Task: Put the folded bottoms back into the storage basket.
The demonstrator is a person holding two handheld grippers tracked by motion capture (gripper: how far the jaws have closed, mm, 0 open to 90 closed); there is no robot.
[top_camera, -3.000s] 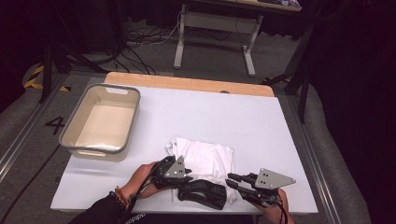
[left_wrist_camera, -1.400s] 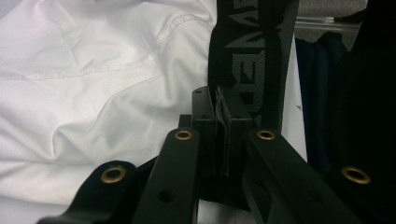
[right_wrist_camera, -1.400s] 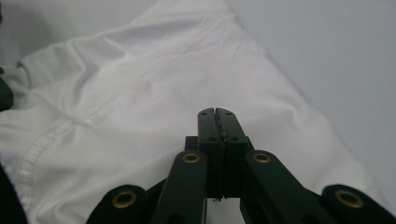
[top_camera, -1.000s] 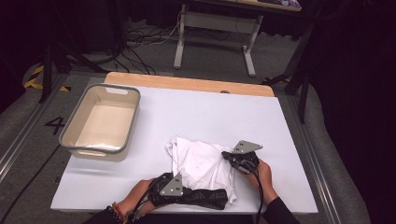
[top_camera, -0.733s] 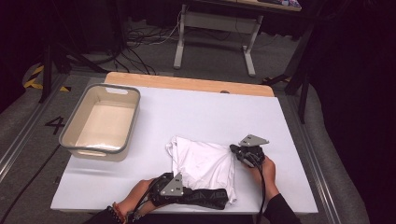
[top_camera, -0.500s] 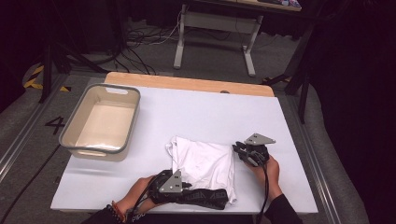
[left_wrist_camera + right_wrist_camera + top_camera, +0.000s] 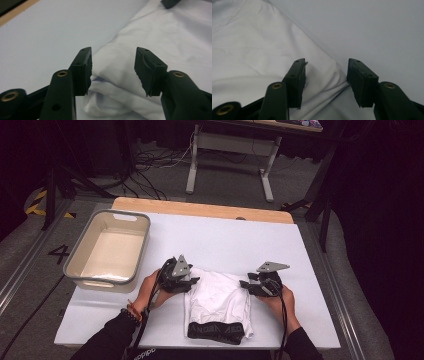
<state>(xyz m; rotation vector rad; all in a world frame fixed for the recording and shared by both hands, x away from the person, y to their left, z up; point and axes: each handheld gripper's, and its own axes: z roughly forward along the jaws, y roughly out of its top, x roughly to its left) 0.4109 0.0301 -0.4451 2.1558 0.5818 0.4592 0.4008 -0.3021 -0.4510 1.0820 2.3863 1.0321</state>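
On table (image 7: 310, 270) front-center: white cloth (image 7: 216, 299), black band at near edge. L gripper (image 7: 186, 281) and R gripper (image 7: 250, 285) flank its far corners, both w/ jaws spread around cloth edge.

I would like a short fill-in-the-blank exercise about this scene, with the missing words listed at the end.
1. The white garment on the table has a waistband whose colour is ____.
2. The jaws of the left gripper are ____, with the cloth's edge between them.
3. The bin at the table's left contains ____.
4. The right gripper is at the garment's ____ edge, as the person sees it.

Missing words: black; open; nothing; right
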